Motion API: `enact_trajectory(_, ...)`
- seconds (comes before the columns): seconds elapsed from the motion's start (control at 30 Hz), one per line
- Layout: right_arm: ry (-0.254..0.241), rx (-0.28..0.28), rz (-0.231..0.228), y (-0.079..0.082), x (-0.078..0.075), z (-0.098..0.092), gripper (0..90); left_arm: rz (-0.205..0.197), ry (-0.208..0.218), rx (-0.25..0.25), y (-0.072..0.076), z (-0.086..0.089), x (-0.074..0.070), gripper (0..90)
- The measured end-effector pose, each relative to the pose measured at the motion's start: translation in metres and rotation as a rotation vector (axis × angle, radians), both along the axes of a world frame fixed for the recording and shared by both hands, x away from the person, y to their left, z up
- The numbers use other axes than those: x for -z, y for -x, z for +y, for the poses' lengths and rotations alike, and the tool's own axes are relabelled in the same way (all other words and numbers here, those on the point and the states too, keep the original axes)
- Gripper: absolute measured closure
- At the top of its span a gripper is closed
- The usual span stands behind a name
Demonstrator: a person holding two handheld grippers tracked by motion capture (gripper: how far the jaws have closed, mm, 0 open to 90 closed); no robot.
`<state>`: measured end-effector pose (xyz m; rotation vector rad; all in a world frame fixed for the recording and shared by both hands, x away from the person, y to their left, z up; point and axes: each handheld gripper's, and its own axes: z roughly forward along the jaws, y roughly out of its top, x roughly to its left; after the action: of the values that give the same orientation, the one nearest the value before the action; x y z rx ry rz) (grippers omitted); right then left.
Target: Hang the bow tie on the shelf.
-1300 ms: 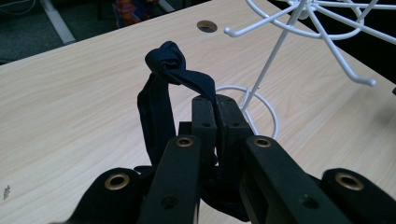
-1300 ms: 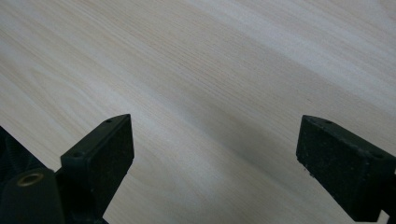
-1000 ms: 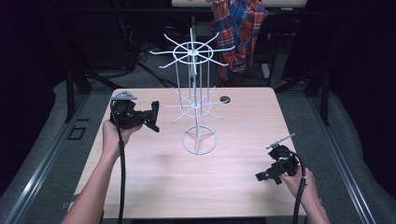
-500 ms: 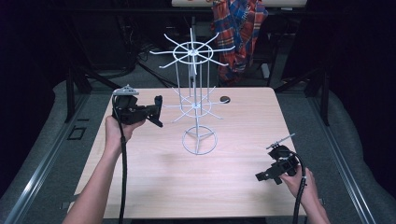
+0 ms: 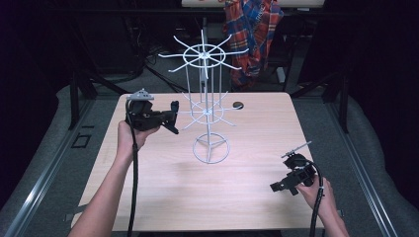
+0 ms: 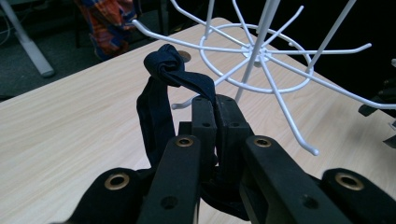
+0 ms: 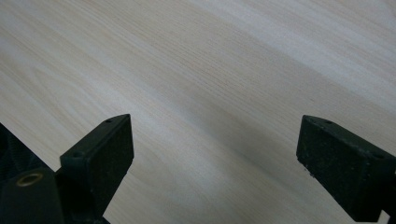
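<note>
Dark blue cloth band (image 6: 164, 88) sits clamped in the left tool (image 5: 173, 117), at nine o'clock of the white wire rack (image 5: 208, 106), just beside its lower hooks. Right tool (image 5: 277, 186), jaws wide apart, rests low over the bench (image 5: 247, 143) at four o'clock.

One wire rack (image 5: 207, 106); one dark cloth band (image 6: 161, 88); two hand-held grippers, left (image 5: 173, 117) and right (image 5: 277, 186); one table (image 5: 257, 148); one plaid garment (image 5: 254, 29).

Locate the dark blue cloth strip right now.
The dark blue cloth strip is clamped in the left gripper, held above the table's left side, beside the white wire rack's lower hooks.
</note>
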<state>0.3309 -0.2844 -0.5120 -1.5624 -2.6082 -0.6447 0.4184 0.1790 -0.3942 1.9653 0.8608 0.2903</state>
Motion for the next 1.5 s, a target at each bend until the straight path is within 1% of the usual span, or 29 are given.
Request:
enact_trajectory(0.03, 0.0, 0.0, 0.0, 0.0, 0.0, 0.0, 10.6, -0.001, 0.001, 0.002, -0.001, -0.001, 0.001, 87.5)
enact_trajectory(0.07, 0.022, -0.018, 0.004, -0.001, -0.001, -0.001, 10.7, 0.003, -0.001, 0.008, -0.002, -0.004, 0.002, 87.5)
enact_trajectory(0.1, 0.001, -0.005, 0.001, 0.0, 0.0, 0.0, 10.6, 0.003, -0.001, 0.008, -0.002, -0.004, 0.002, 87.5)
enact_trajectory(0.17, 0.004, -0.01, 0.008, 0.0, 0.0, 0.0, 10.7, 0.005, -0.004, 0.015, -0.004, -0.006, 0.004, 87.5)
enact_trajectory(0.2, 0.029, -0.033, 0.016, -0.002, -0.001, -0.002, 10.7, 0.009, -0.007, 0.017, -0.004, -0.007, 0.004, 87.4)
enact_trajectory(0.23, 0.013, -0.013, 0.005, -0.001, 0.0, -0.001, 10.7, 0.011, -0.007, 0.018, -0.005, -0.008, 0.006, 87.5)
enact_trajectory(0.3, 0.031, -0.037, 0.022, -0.002, -0.001, -0.002, 10.7, 0.018, -0.005, 0.022, -0.008, -0.009, 0.008, 87.5)
enact_trajectory(0.47, 0.023, -0.03, 0.021, -0.002, -0.001, -0.001, 10.7, 0.014, -0.008, 0.031, -0.008, -0.013, 0.009, 87.5)
enact_trajectory(0.5, 0.005, -0.027, 0.022, -0.002, 0.0, -0.001, 10.7, 0.011, -0.009, 0.034, -0.008, -0.014, 0.01, 87.5)
enact_trajectory(0.53, 0.005, -0.027, 0.022, -0.002, 0.0, -0.001, 10.7, 0.011, -0.009, 0.034, -0.008, -0.014, 0.01, 87.5)
enact_trajectory(0.57, -0.005, -0.008, 0.012, -0.002, 0.001, 0.0, 10.7, 0.011, -0.01, 0.039, -0.008, -0.015, 0.011, 87.5)
enact_trajectory(0.6, 0.017, -0.025, 0.01, -0.003, 0.0, 0.0, 10.7, 0.009, -0.015, 0.042, -0.009, -0.015, 0.012, 87.5)
enact_trajectory(0.63, 0.024, -0.029, 0.013, -0.003, 0.0, 0.0, 10.8, 0.006, -0.012, 0.038, -0.008, -0.016, 0.013, 87.5)
enact_trajectory(0.7, 0.014, -0.036, 0.025, -0.003, 0.0, 0.0, 10.7, 0.0, -0.037, 0.027, -0.008, -0.02, 0.017, 87.5)
enact_trajectory(0.73, 0.014, -0.036, 0.025, -0.003, 0.0, 0.0, 10.7, 0.0, -0.037, 0.027, -0.008, -0.02, 0.017, 87.5)
enact_trajectory(0.77, 0.011, -0.034, 0.023, -0.003, 0.0, 0.0, 10.7, -0.005, -0.048, 0.028, -0.007, -0.022, 0.018, 87.5)
enact_trajectory(0.8, 0.01, -0.03, 0.021, -0.003, 0.0, 0.0, 10.7, -0.001, -0.05, 0.029, -0.007, -0.024, 0.02, 87.5)
enact_trajectory(0.83, 0.023, -0.03, 0.012, -0.003, 0.0, 0.0, 10.7, -0.004, -0.057, 0.036, -0.007, -0.027, 0.021, 87.5)
enact_trajectory(0.93, 0.024, -0.034, 0.013, -0.003, -0.001, 0.0, 10.8, -0.005, -0.066, 0.035, -0.007, -0.031, 0.027, 87.6)
enact_trajectory(0.97, 0.022, -0.019, 0.004, -0.002, 0.0, 0.0, 10.7, -0.003, -0.071, 0.034, -0.007, -0.032, 0.029, 87.6)
enact_trajectory(1.03, 0.025, -0.019, 0.002, -0.002, -0.001, 0.001, 10.8, -0.004, -0.072, 0.028, -0.007, -0.033, 0.032, 87.6)
enact_trajectory(1.07, 0.009, -0.008, 0.001, -0.001, 0.0, 0.002, 10.8, -0.003, -0.074, 0.026, -0.007, -0.033, 0.033, 87.7)
enact_trajectory(1.17, 0.009, -0.009, 0.001, -0.001, 0.0, 0.001, 10.8, -0.004, -0.08, 0.019, -0.007, -0.034, 0.035, 87.7)
enact_trajectory(1.2, 0.019, -0.011, 0.001, -0.001, 0.0, 0.001, 10.8, -0.01, -0.077, 0.014, -0.008, -0.034, 0.037, 87.7)
enact_trajectory(1.27, 0.016, -0.015, 0.004, -0.002, 0.0, 0.001, 10.8, -0.013, -0.078, 0.006, -0.008, -0.033, 0.038, 87.8)
enact_trajectory(1.3, 0.026, -0.017, 0.003, -0.001, -0.001, 0.001, 10.8, -0.009, -0.078, 0.009, -0.009, -0.032, 0.038, 87.8)
enact_trajectory(1.37, 0.017, -0.01, 0.001, -0.001, 0.0, 0.001, 10.8, -0.008, -0.068, 0.0, -0.01, -0.032, 0.04, 87.8)
enact_trajectory(1.5, 0.011, -0.004, 0.001, -0.001, -0.001, 0.002, 10.8, 0.005, -0.066, 0.005, -0.011, -0.031, 0.041, 87.8)
